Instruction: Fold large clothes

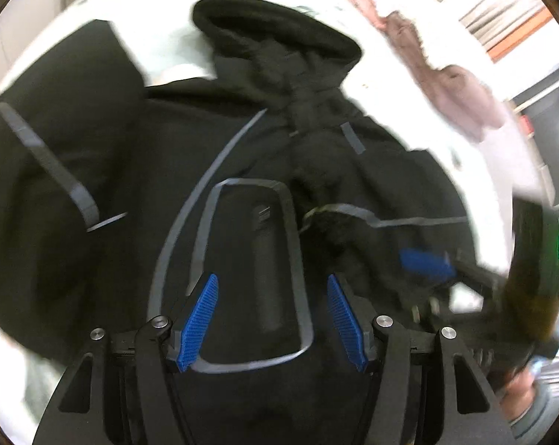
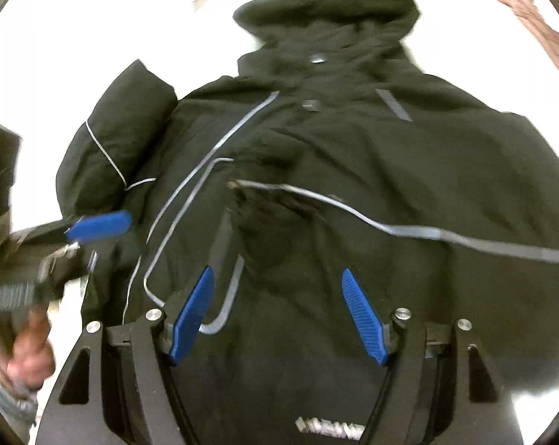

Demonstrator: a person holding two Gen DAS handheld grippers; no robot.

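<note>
The black jacket [image 2: 353, 170] lies spread on the white table [image 2: 75, 37], hood [image 2: 324, 3] at the far end, grey piping [image 2: 409, 230] looping over its front; one sleeve [image 2: 123, 126] is folded in along the jacket's left edge as the right wrist view shows it. The left gripper [image 1: 274, 319] hangs over the jacket's chest with its blue pads [image 1: 198, 322] wide apart and nothing between them but the cloth below; whether they touch it I cannot tell. The right gripper [image 2: 277, 317] sits over the jacket's lower front, jaws apart, nothing pinched between them; each gripper shows in the other's view, blurred, beside the jacket. A hand [image 2: 27, 356] grips the left tool's handle; a pinkish cloth [image 1: 457, 92] lies on the table beyond the jacket's far shoulder.
</note>
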